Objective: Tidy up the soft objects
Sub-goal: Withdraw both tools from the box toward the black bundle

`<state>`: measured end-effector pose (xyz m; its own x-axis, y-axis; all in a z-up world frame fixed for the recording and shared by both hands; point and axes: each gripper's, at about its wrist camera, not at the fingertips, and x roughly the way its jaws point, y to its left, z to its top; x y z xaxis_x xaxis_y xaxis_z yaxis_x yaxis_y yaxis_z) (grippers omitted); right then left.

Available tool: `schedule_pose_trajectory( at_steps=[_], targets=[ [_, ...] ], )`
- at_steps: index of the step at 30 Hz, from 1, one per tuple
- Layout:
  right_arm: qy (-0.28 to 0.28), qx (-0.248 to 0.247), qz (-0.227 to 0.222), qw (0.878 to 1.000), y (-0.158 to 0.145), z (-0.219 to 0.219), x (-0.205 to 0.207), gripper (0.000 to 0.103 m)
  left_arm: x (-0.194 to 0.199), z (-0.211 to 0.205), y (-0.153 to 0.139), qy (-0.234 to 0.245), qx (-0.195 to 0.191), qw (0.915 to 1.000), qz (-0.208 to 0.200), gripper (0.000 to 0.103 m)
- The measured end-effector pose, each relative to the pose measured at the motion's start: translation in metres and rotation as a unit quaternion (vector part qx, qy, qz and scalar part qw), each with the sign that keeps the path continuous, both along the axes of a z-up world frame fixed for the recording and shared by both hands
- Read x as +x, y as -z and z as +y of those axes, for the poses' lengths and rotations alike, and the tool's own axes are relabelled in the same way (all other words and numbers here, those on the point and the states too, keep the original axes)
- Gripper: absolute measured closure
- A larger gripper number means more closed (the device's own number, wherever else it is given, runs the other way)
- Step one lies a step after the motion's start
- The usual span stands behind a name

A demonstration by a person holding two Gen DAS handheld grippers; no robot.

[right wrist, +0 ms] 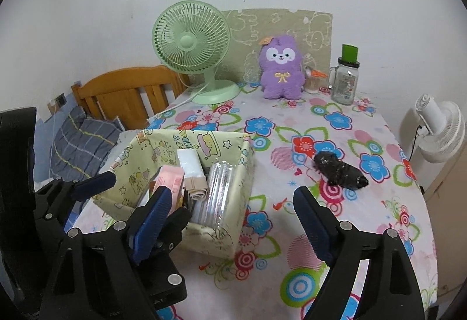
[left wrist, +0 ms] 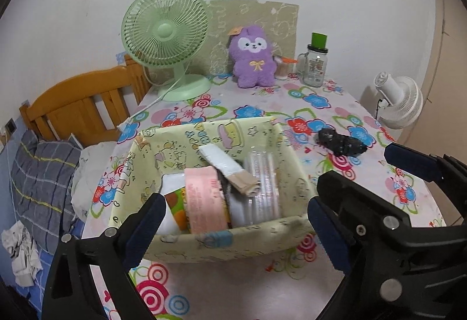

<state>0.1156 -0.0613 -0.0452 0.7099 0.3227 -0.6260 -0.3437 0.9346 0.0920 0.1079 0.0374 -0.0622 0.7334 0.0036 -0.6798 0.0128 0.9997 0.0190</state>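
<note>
Left wrist view: left gripper (left wrist: pixel 236 220) hovers over the fabric box (left wrist: pixel 221 241), fingers spread, empty. Right gripper (right wrist: pixel 230 220) is likewise released, nothing held. Black soft bundle (right wrist: pixel 340 171) lies on the bench (right wrist: pixel 321 121), right of the box, apart from it; purple plush (right wrist: pixel 280 72) stands at the rear. Probable step: approach. Next: right gripper reaches the bundle, then closes. Box lettering is only partly legible.

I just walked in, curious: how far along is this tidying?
Several items already sit in the fabric box. Nothing is in hand: the left gripper and right gripper are both open and empty. Still out on the table: the black bundle and the purple plush.
</note>
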Motion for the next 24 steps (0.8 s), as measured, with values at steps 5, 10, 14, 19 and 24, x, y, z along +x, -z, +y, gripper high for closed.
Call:
schedule_pose_trajectory(
  at_steps=[5, 10, 14, 19, 24],
  targets=[
    [0.007, 0.007, -0.006, 1.0, -0.005, -0.015, -0.012, 0.015, -0.011, -0.015, -0.007, 0.01, 0.002, 0.9999, -0.009, 0.004],
    [0.016, 0.008, -0.015, 1.0, -0.01, -0.03, -0.024, 0.014, -0.021, -0.033, -0.011, 0.02, 0.0, 0.9997, -0.017, 0.004],
    [0.027, 0.007, -0.022, 0.999, -0.013, -0.045, -0.03, 0.011, -0.027, -0.048, -0.015, 0.03, 0.001, 0.9993, -0.023, 0.004],
    [0.04, 0.009, -0.025, 0.999, -0.015, -0.063, -0.035, 0.01, -0.031, -0.067, -0.018, 0.04, 0.001, 0.9988, -0.028, 0.004],
    [0.049, 0.002, -0.03, 0.998, -0.016, -0.08, -0.04, 0.008, -0.031, -0.084, -0.018, 0.05, 0.006, 0.9982, -0.032, 0.004]
  ],
)
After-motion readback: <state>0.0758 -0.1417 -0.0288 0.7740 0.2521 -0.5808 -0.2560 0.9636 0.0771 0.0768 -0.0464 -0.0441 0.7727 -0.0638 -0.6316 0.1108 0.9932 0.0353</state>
